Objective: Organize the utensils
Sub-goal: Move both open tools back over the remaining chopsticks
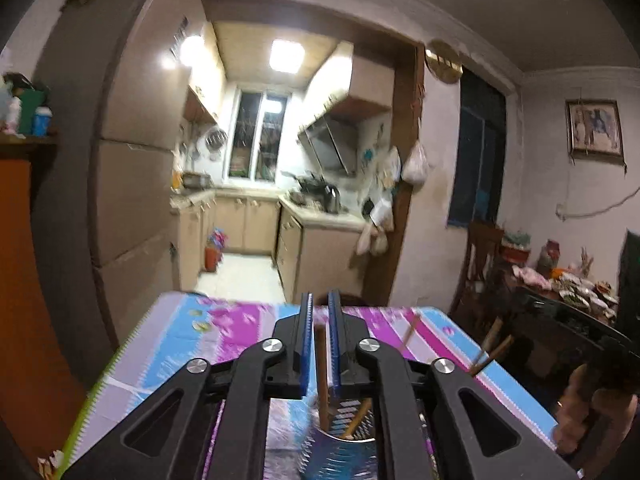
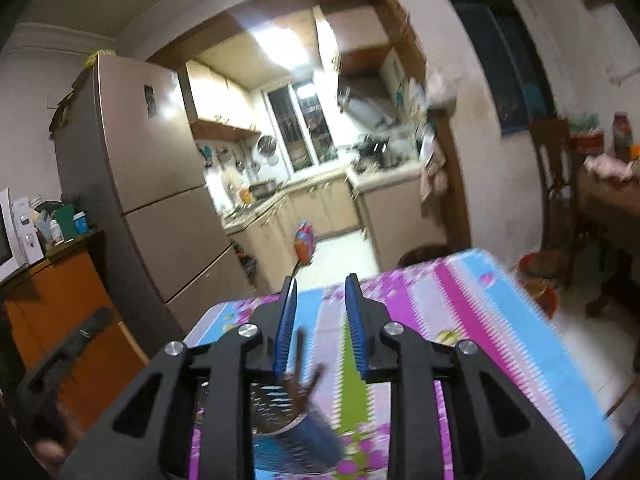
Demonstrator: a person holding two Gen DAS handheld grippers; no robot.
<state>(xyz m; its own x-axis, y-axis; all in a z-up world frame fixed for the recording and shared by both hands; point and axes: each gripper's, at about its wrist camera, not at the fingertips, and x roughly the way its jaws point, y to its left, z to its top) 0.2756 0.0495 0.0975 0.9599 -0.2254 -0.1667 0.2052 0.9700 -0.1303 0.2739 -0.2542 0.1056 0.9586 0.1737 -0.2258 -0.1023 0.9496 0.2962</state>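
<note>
Wooden chopstick (image 1: 321, 364) pinched by left gripper (image 1: 320, 344) over one perforated holder (image 1: 352, 424) (blurred); right gripper (image 2: 320, 332) spread, empty.

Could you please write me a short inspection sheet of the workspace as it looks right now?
Surface: table under a pink, blue and white patterned cloth.
Job's things: perforated metal utensil holder standing on the cloth; brown chopstick upright between the left gripper's pads, lower end inside the holder; more sticks lean inside.
Clutter: nothing seen on the cloth besides these.
Grippers: left gripper nearly closed around the chopstick; right gripper open, holding nothing, above the holder.
Cables: one cord along the far wall.
Surroundings: fridge, kitchen doorway, orange cabinet with microwave, cluttered side table.
</note>
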